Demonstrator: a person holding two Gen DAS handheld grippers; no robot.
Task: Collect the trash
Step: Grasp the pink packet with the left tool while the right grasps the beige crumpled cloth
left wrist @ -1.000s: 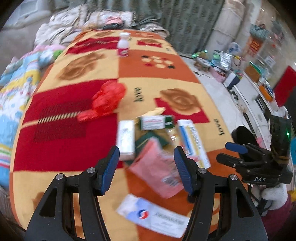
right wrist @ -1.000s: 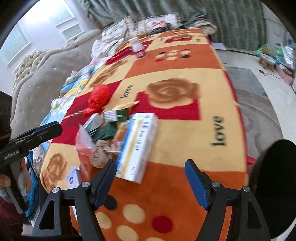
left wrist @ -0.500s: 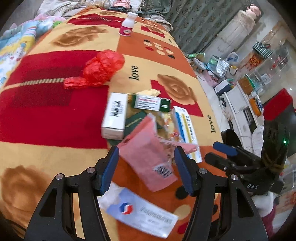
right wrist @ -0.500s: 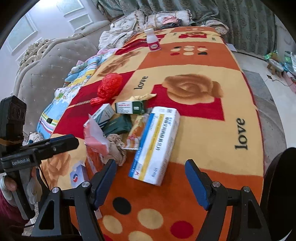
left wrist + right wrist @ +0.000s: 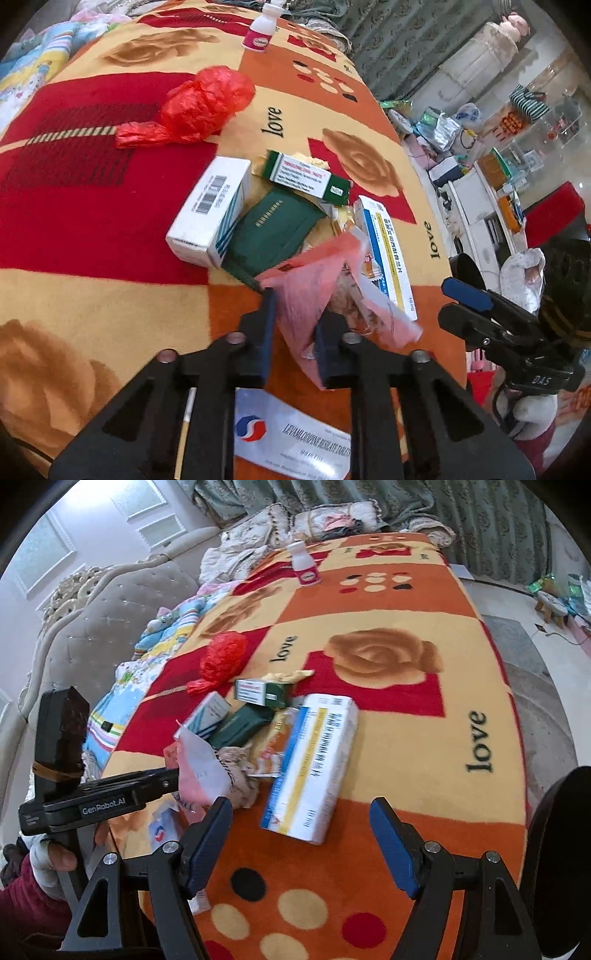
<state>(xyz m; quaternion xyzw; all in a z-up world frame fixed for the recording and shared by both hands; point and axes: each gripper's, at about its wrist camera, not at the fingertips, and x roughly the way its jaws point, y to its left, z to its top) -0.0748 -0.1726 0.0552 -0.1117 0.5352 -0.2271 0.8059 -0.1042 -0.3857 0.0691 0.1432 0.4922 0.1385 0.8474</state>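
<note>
A heap of trash lies on the patterned blanket (image 5: 92,295): a white carton (image 5: 210,218), a dark green pack (image 5: 273,232), a green-and-white box (image 5: 306,177), a blue-and-yellow box (image 5: 314,760), crumpled paper (image 5: 240,771) and a pink plastic bag (image 5: 325,280). My left gripper (image 5: 295,314) is shut on the near corner of the pink bag (image 5: 199,768). My right gripper (image 5: 299,812) stands open just short of the blue-and-yellow box, its pads touching nothing. From the right wrist view the left gripper (image 5: 173,775) comes in from the left.
A crumpled red plastic bag (image 5: 203,103) lies beyond the heap, and a white bottle (image 5: 260,31) stands at the blanket's far end. A white tablet packet (image 5: 291,439) lies under my left gripper. A sofa (image 5: 110,605) runs along the left, with floor clutter (image 5: 461,129) to the right.
My left gripper has sunk toward the heap and its jaws have closed on the pink bag, which stood loose between them before. The right gripper has hardly moved.
</note>
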